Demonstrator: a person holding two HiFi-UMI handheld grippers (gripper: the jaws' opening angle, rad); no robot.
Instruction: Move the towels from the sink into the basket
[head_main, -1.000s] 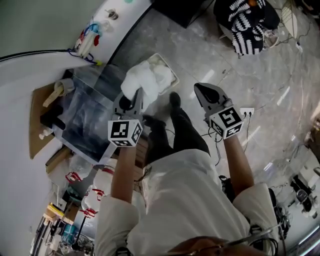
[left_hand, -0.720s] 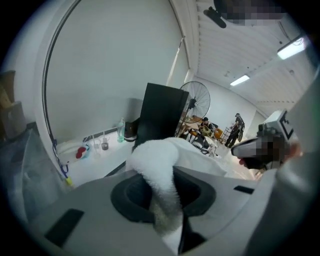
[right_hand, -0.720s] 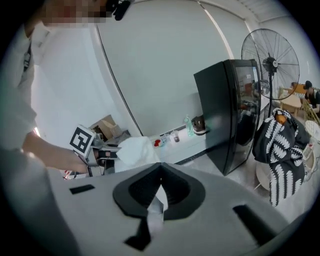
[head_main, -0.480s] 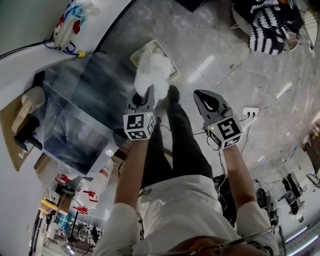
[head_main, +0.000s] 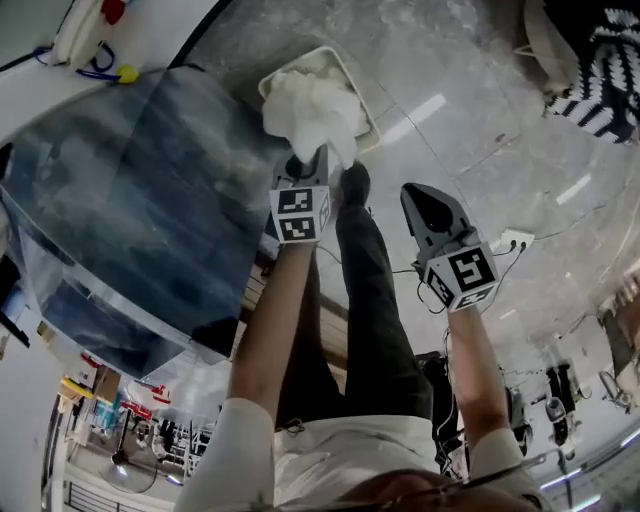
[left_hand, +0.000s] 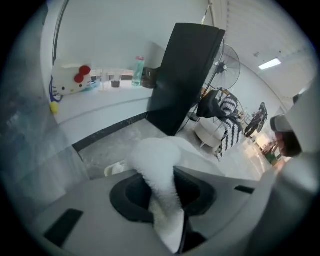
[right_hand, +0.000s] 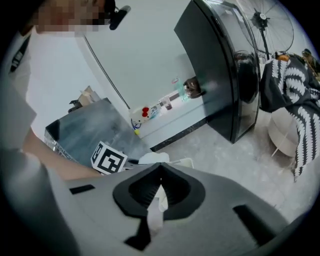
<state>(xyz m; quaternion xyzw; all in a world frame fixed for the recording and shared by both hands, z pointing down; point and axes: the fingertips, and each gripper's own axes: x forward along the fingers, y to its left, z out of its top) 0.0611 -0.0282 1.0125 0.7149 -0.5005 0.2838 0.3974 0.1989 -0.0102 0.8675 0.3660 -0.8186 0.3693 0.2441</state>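
Presently: left gripper clamps white towel, long axis running forward over basket; shoe beside basket; right gripper, right of basket, closed on white scrap.

Head view steeply down, left gripper view and right gripper view close along their jaws, all sharing the basket.

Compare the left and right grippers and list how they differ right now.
The left gripper's jaws clamp a white towel; the right gripper's jaws are together, with only a thin pale strip in their slit. The left gripper hangs above the basket; the right gripper is beside it, over the floor. Both point downward and carry a marker cube.
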